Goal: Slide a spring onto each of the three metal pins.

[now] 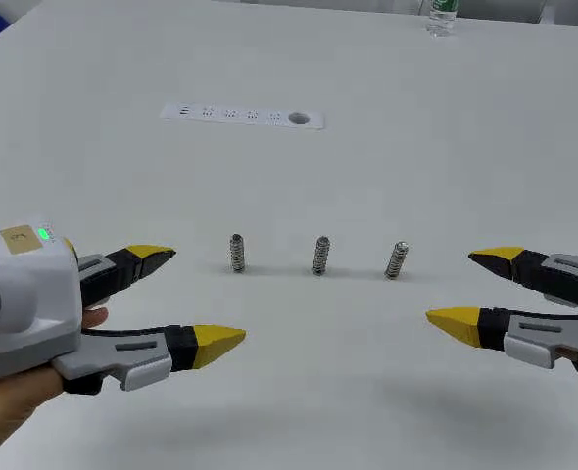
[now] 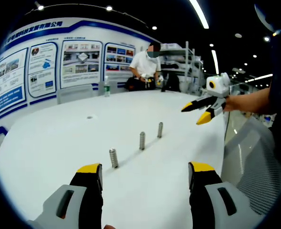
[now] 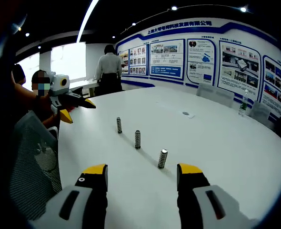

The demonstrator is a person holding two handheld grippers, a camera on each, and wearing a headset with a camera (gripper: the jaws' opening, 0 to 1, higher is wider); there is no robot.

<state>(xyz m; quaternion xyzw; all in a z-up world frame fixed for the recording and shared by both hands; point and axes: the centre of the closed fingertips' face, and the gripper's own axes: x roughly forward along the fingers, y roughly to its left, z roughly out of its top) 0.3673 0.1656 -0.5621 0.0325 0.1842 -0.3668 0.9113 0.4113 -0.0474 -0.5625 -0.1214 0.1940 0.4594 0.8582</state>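
Three springs stand in a row across the white tabletop (image 1: 387,166), toward its near edge, apart from one another and touching neither tool. The first spring (image 1: 237,253) and the middle spring (image 1: 320,255) stand upright. The third spring (image 1: 397,259) leans a little, and a shiny metal pin top shows at its upper end.

The left tool (image 1: 210,294) hovers beside the first spring with its yellow-tipped jaws wide apart and nothing between them. The right tool (image 1: 449,286) faces it from beyond the third spring, with its jaws likewise spread and empty. The tabletop between the tools and the row is bare.

Farther toward the far edge lies a white power strip (image 1: 242,116), well apart from the springs. A clear bottle (image 1: 443,15) with a green label stands at the far edge; its print is too small to read.

In the gripper views, a seated person (image 2: 147,64) is at the far edge, a standing person (image 3: 108,67) is beyond the tabletop, and a mesh chair back (image 3: 31,157) is close by. The wall boards (image 3: 200,57) carry Chinese lettering, which is too small to read.
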